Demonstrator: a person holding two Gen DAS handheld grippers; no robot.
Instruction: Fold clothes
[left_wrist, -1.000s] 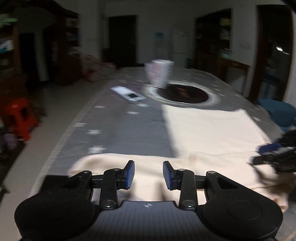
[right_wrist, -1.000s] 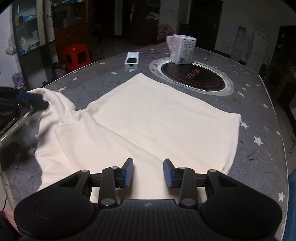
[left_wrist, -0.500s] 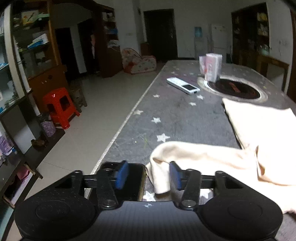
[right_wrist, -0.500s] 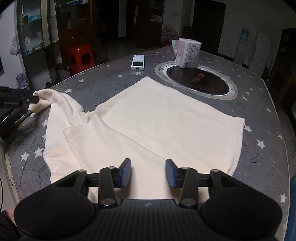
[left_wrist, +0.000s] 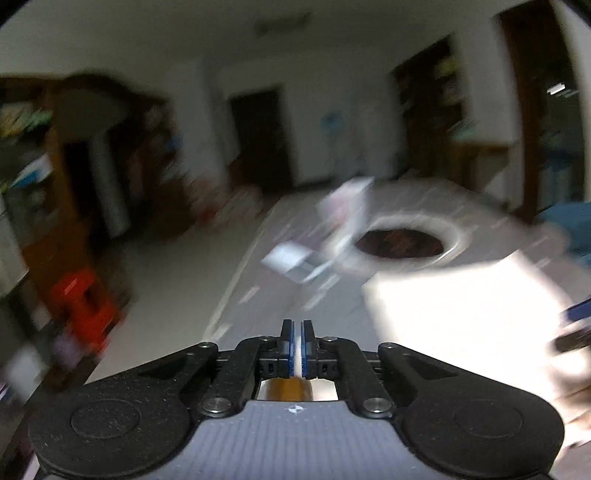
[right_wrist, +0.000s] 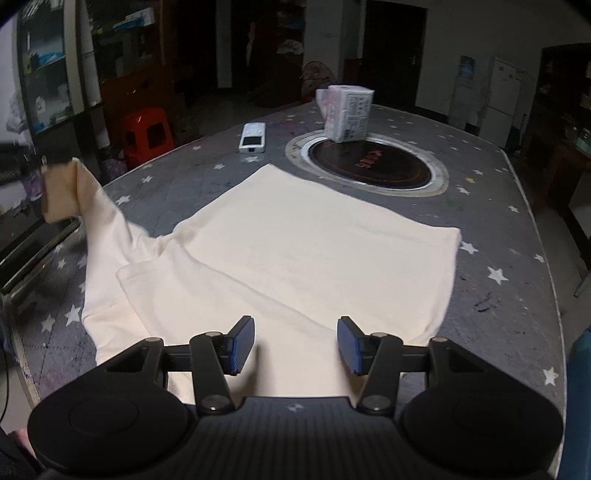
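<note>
With the left gripper (left_wrist: 298, 345) clenched on the cream garment's (right_wrist: 295, 251) sleeve, carry it inward over the body lying ahead of the released right gripper (right_wrist: 295, 345), keeping the fabric taut

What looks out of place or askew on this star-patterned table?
Only the cream fabric garment: its sleeve is lifted off the grey star-patterned table, pinched in the shut left gripper. The body lies flat. No spills or damage.
</note>
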